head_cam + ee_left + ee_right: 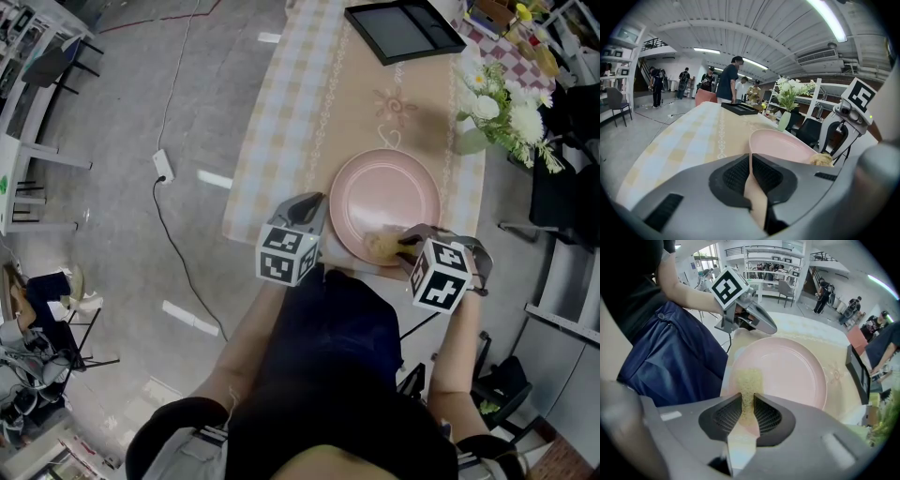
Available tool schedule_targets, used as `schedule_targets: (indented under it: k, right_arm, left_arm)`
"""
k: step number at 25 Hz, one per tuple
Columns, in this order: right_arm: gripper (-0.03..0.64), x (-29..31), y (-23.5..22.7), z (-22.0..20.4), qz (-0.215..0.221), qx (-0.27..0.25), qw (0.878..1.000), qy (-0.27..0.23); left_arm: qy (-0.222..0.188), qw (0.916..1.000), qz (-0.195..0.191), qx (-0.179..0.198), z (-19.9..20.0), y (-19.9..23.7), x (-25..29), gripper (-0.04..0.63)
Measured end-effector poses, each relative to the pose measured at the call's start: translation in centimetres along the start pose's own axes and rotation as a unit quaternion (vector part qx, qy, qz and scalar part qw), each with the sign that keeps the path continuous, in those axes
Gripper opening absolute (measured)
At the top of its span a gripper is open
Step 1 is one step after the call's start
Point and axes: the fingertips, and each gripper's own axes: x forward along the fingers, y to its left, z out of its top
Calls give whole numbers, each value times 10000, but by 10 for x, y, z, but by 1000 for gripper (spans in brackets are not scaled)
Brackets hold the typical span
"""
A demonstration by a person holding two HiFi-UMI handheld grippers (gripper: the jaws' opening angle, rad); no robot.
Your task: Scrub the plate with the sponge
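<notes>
Tabletop (pixel 281 122): pale checked cloth with a beige middle strip, in a workshop room with a grey floor (pixel 141 94). Pink plate (pixel 384 202) lies at the near end, its rim close to the near edge. Left tongs (pixel 317 206) are clamped on the plate's left rim. Right tongs (pixel 406 241) are clamped on the yellow sponge (pixel 382 246), which lies on the plate's near part. Flowers (pixel 497 108) stand near the right edge and a black tray (pixel 403 28) at the far end, with bare cloth between tray and plate. A cable (pixel 173 225) lies on the floor to the left.
</notes>
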Motion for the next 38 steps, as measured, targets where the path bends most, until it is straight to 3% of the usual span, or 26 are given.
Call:
schedule_targets:
  k: [6, 11, 17, 21, 26, 33, 38]
  right_arm:
    - [80, -18, -49, -9, -1068, 204, 9941, -47]
    - [80, -31, -100, -20, -2263, 331, 9735, 24]
    - [80, -35, -133, -24, -3059, 432, 9511, 38]
    - [80, -32, -143, -23, -3333, 473, 9416, 21]
    - [80, -25, -156, -28, -3654, 200, 9298, 385]
    - [80, -8, -158, -33, -3709, -223, 9244, 860]
    - [80, 2, -154, -36, -3550, -385, 9276, 1099]
  left_arm:
    - [5, 10000, 7, -10, 1, 1, 2, 26]
    - [23, 10000, 24, -21, -1, 1, 2, 26]
    - [43, 10000, 60, -45, -1, 4, 4, 26]
    - [57, 9999, 70, -63, -1, 6, 5, 26]
    - [69, 9999, 80, -79, 0, 7, 6, 26]
    - [75, 9999, 98, -82, 0, 9, 7, 26]
    - [81, 9999, 109, -84, 1, 9, 8, 26]
